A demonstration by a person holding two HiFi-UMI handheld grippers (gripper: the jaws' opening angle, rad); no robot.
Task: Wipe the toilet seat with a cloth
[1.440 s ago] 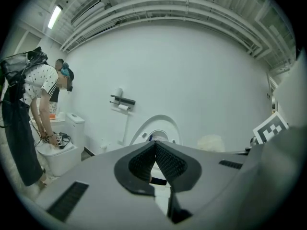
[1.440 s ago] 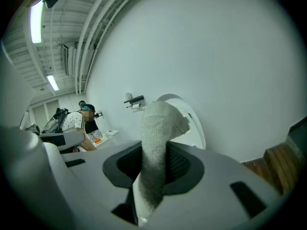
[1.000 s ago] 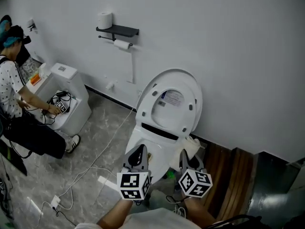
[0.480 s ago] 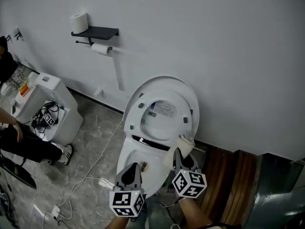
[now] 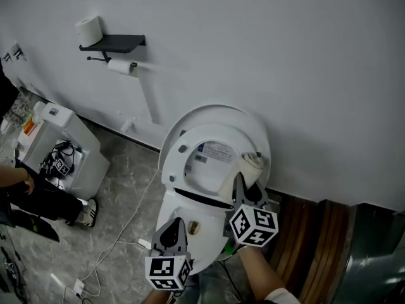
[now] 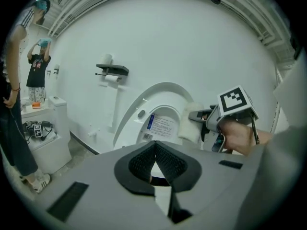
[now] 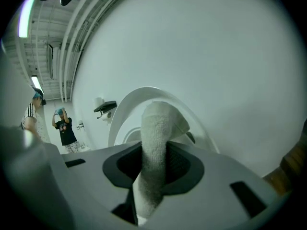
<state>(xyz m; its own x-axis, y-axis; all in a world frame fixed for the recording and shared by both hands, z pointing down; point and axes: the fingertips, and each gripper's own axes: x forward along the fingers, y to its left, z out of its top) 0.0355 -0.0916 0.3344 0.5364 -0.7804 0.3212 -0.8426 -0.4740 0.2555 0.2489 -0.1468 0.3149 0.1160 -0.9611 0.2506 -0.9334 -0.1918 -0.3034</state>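
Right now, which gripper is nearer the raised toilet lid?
Right. The right gripper, clamping the cloth, is up at the lid; the left gripper hangs lower, by the bowl.

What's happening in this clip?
A person holding a gripper in each hand stands at a toilet whose seat is raised against the wall. The right gripper is shut on a white cloth and holds it at the right edge of the raised seat; whether it touches can't be told. The left gripper is shut and empty, low over the bowl.
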